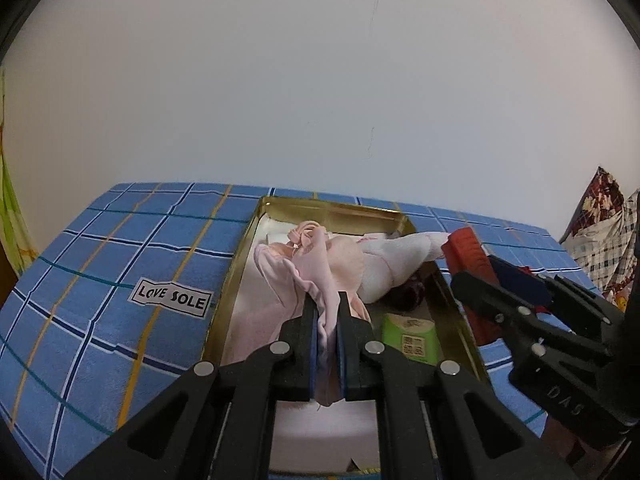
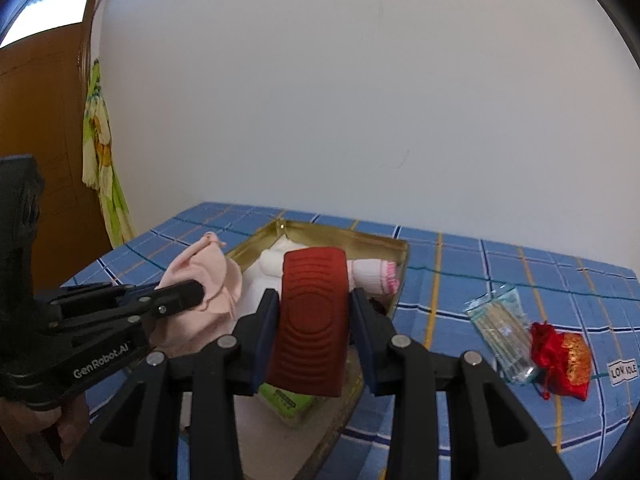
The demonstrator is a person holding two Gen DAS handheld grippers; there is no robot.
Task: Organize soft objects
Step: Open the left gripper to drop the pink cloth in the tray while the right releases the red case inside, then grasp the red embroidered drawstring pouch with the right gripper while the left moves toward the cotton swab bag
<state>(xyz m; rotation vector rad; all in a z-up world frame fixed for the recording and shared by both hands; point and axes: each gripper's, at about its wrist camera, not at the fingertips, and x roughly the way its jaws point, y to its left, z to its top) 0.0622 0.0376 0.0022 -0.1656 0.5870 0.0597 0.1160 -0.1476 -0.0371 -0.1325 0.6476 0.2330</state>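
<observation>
Gold tray on blue checked cloth, landmark. Left gripper clamped tight on pink cloth, over tray. Right gripper part-open, pads pressing red ribbed pad, above tray's near end. Green packet inside tray.

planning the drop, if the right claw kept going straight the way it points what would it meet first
Probably the white rolled sock lying in the gold tin; the red pad gripped in the right claw hides part of that line, so depth is uncertain.
</observation>
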